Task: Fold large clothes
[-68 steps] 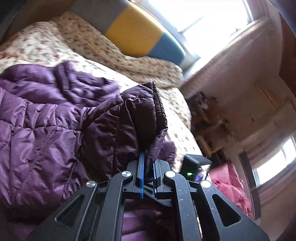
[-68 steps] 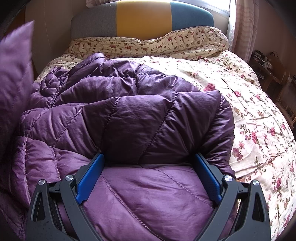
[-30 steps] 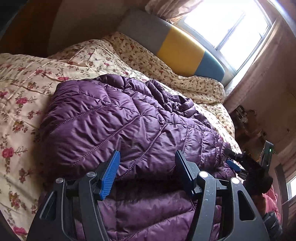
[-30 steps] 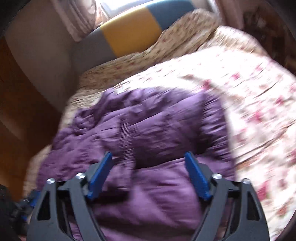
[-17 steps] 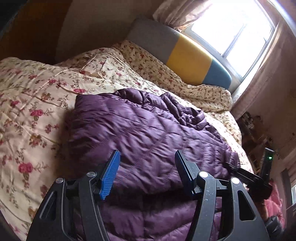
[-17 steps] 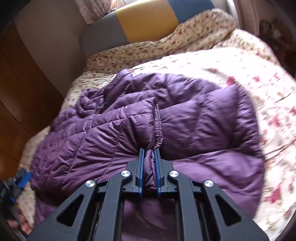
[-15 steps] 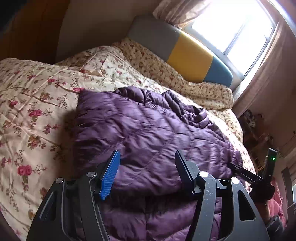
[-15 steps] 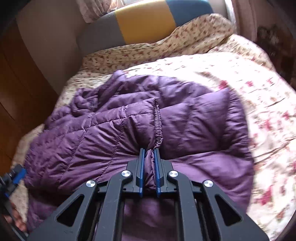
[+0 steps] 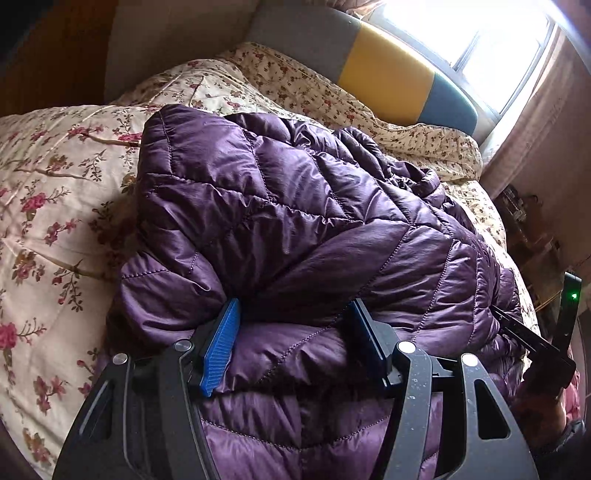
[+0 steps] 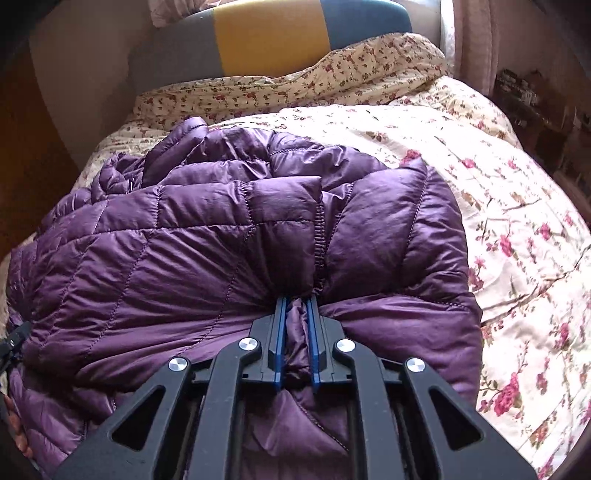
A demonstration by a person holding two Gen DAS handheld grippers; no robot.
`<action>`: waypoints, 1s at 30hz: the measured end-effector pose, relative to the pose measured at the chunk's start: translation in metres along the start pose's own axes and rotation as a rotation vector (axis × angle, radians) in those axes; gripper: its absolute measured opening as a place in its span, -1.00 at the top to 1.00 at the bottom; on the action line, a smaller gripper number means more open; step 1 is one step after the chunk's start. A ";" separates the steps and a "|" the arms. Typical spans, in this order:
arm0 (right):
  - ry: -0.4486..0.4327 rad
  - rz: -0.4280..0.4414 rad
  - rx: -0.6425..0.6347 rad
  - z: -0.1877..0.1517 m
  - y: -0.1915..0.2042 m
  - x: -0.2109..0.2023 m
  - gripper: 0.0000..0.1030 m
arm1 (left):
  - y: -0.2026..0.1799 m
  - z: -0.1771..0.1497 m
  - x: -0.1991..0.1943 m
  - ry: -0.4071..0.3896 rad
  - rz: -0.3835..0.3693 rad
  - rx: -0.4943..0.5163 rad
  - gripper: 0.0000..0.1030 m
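A purple quilted puffer jacket [image 9: 314,206] lies bunched on a floral bed cover [image 9: 55,177]; it also fills the right wrist view [image 10: 184,251]. My left gripper [image 9: 295,325] is open, its blue pads spread wide around a fold at the jacket's near left edge. My right gripper [image 10: 296,310] is shut on a pinch of jacket fabric beside the elastic cuff seam [image 10: 319,236], near the jacket's near right side. The right gripper also shows in the left wrist view [image 9: 532,339] at the far right.
The bed has a grey, yellow and blue headboard [image 10: 269,33] under a bright window [image 9: 491,40]. Floral bedding [image 10: 517,206] spreads to the right of the jacket. A cluttered shelf [image 10: 535,107] stands by the right bedside. A wooden wall [image 9: 44,48] is at the left.
My left gripper let go of the sleeve it held, opened and moved in close around the jacket's left edge. My right gripper shut on jacket fabric by the cuff and keeps its hold.
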State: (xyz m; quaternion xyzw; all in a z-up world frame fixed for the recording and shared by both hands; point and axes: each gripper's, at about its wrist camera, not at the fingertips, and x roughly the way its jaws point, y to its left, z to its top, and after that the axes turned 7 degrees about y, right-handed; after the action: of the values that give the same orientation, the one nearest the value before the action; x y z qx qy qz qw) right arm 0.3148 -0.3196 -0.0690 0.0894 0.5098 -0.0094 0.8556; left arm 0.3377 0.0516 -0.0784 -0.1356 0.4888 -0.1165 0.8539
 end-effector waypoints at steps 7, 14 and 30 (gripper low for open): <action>-0.050 -0.066 -0.039 0.002 0.011 -0.023 -0.14 | -0.013 0.006 -0.028 -0.057 0.083 0.046 -0.48; -0.162 -0.005 -0.076 0.015 0.041 -0.053 -0.37 | -0.022 0.028 -0.041 -0.117 0.109 0.093 -0.48; -0.094 -0.002 -0.255 0.024 0.103 0.018 -0.82 | -0.013 0.052 0.031 -0.027 0.163 0.141 -0.50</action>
State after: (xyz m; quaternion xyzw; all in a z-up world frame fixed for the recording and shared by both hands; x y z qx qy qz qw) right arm 0.3551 -0.2209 -0.0590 -0.0214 0.4664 0.0504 0.8829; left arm 0.3969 0.0355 -0.0736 -0.0365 0.4771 -0.0787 0.8746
